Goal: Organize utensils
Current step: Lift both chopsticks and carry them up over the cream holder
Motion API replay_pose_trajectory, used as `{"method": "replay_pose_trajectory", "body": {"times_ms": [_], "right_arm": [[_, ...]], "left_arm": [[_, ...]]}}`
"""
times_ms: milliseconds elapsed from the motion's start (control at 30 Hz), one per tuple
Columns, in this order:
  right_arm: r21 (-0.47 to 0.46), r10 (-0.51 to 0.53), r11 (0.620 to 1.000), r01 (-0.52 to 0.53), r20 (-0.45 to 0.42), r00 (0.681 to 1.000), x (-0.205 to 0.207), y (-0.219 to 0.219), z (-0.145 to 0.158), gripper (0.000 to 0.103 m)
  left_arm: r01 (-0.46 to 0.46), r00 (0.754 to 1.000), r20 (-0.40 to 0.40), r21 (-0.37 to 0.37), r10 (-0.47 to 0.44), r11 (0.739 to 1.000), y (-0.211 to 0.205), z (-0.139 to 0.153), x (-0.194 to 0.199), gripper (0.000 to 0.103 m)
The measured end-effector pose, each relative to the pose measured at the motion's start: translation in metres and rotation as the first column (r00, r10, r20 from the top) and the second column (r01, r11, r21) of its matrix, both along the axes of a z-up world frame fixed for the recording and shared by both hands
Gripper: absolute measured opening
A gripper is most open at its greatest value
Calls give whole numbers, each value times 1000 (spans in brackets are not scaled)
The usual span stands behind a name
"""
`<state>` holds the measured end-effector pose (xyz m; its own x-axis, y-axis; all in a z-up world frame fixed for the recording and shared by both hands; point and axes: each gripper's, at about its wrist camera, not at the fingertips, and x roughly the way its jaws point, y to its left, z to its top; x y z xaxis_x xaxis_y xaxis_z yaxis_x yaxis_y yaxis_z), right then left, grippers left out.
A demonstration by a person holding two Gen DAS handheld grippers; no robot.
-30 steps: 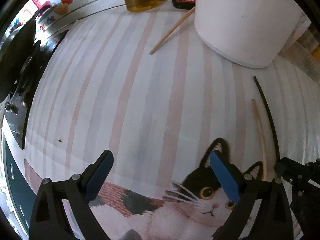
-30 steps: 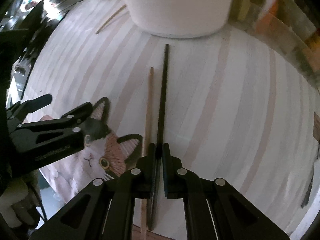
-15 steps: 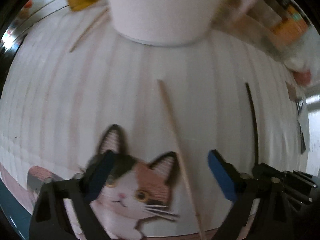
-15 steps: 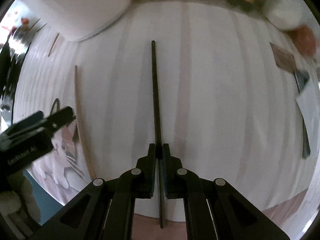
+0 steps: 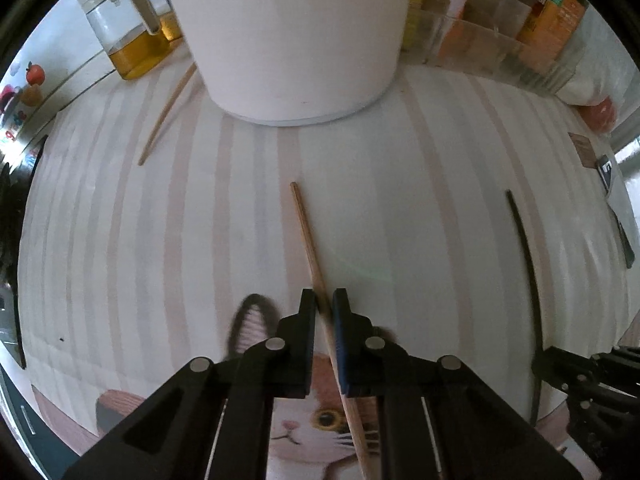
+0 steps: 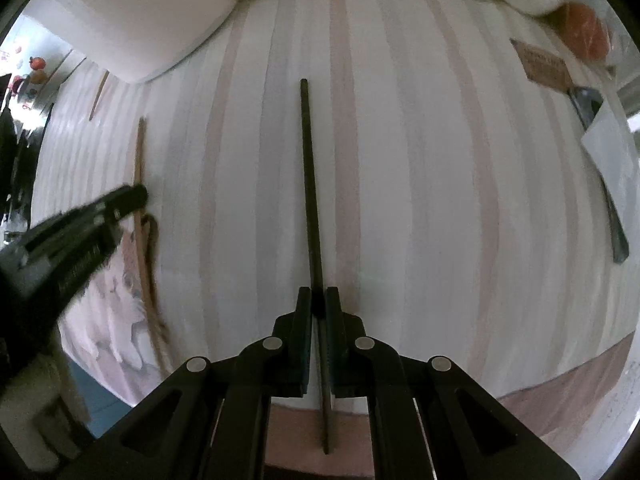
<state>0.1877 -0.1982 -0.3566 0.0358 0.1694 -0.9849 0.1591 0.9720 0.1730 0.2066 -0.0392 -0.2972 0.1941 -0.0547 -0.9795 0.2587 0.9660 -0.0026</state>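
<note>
On the striped cat-print mat (image 5: 120, 240) lies a light wooden chopstick (image 5: 306, 232). My left gripper (image 5: 323, 300) points down over it, its jaws closing, and the pads press the stick's lower half. A black chopstick (image 6: 309, 184) runs straight ahead from my right gripper (image 6: 319, 296), which is shut on its near part. In the left wrist view that black chopstick (image 5: 524, 248) lies to the right. In the right wrist view the wooden chopstick (image 6: 140, 168) and my left gripper (image 6: 132, 196) sit at the left. A second wooden chopstick (image 5: 168, 112) lies beside the white container (image 5: 288, 32).
A glass oil jug (image 5: 132, 40) stands left of the white container. A clear bin of packets (image 5: 480, 48) lines the back right. A dark utensil handle (image 6: 612, 216) under white paper lies at the far right. The mat's front edge is close beneath both grippers.
My left gripper slid right until the wooden chopstick lay between its fingers, then shut on it. My right gripper carried the black chopstick rightwards, away from the wooden one.
</note>
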Motion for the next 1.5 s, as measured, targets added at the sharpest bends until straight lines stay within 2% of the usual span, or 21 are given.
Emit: {"method": "replay_pose_trajectory", "body": {"times_ms": [133, 367, 567, 800, 900, 1000, 1133, 1267, 1333, 1367, 1400, 1500], "right_arm": [[32, -10, 999, 12, -42, 999, 3, -1, -3, 6], [60, -24, 998, 25, -23, 999, 32, 5, -6, 8], [-22, 25, 999, -24, 26, 999, 54, 36, -4, 5], [-65, 15, 998, -13, 29, 999, 64, 42, -1, 5], [-51, 11, 999, -11, 10, 1000, 66, 34, -1, 5], [9, -2, 1000, 2, -23, 1000, 66, 11, 1, 6], [27, 0, 1000, 1, -36, 999, 70, 6, 1, 6], [10, 15, 1000, -14, -40, 999, 80, 3, 2, 6], [-6, 30, 1000, -30, -43, 999, 86, 6, 2, 6], [-21, 43, 999, -43, -34, 999, 89, 9, 3, 6], [-31, 48, 998, -49, -24, 999, 89, 12, 3, 6], [-57, 62, 996, -62, 1, 998, 91, 19, 6, 5]], "left_arm": [[-1, 1000, -11, -10, 1, 1000, 9, 1, 3, 6], [0, 1000, -14, -27, 0, 1000, 22, 7, 24, 6], [9, 1000, -16, -44, -9, 999, 9, 9, 34, 4], [15, 999, -33, -63, -17, 998, -12, 8, 52, 4], [-19, 996, -89, -94, 10, 995, -8, 9, 56, 6], [-54, 988, -149, -138, 33, 989, -1, 11, 64, 10], [-59, 981, -192, -136, 32, 989, 5, 7, 66, 17], [-16, 990, -140, -92, 3, 996, -8, 7, 63, 16], [11, 994, -104, -67, -18, 998, -14, 8, 59, 11], [21, 996, -86, -53, -25, 998, -18, 8, 57, 4], [32, 997, -74, -45, -35, 998, -20, 8, 58, 4], [23, 997, -66, -62, -27, 998, -22, 13, 57, 4]]}}
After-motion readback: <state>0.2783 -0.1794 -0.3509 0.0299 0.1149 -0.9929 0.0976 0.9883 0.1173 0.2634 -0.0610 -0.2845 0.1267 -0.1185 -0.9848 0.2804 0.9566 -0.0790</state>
